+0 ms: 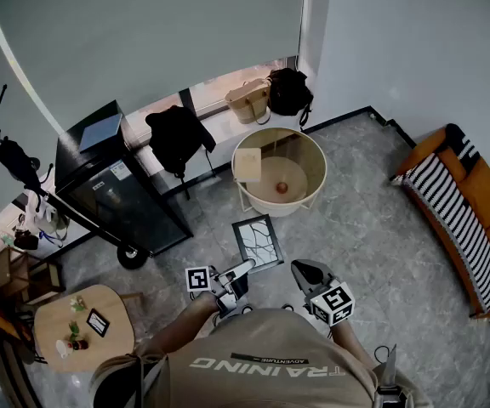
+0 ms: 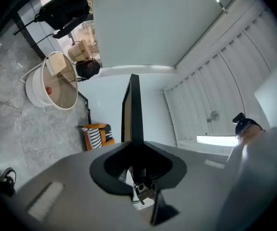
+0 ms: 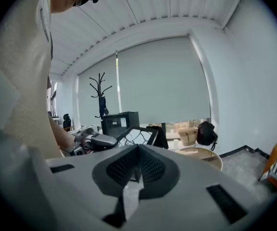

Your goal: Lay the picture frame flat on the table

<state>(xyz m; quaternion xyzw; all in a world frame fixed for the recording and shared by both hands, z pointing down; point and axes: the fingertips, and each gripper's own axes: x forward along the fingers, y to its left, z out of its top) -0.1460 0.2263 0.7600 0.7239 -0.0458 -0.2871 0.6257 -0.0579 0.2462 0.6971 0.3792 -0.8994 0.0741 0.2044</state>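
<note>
The picture frame (image 1: 258, 242), black-edged with a cracked-line picture, hangs in the air above the floor, face up toward the head camera. My left gripper (image 1: 246, 267) is shut on its near edge. In the left gripper view the frame (image 2: 133, 110) stands edge-on between the jaws. My right gripper (image 1: 301, 269) hovers just right of the frame, jaws together and holding nothing. From the right gripper (image 3: 137, 165) the frame (image 3: 139, 136) shows ahead and slightly left. The round white table (image 1: 307, 199) stands beyond the frame.
On the round table lie a beige card (image 1: 247, 164) and a small orange ball (image 1: 282, 187). A black cabinet (image 1: 117, 185) stands to the left, bags (image 1: 266, 96) by the window, an orange sofa (image 1: 462, 215) at the right, and a small wooden table (image 1: 92, 347) at lower left.
</note>
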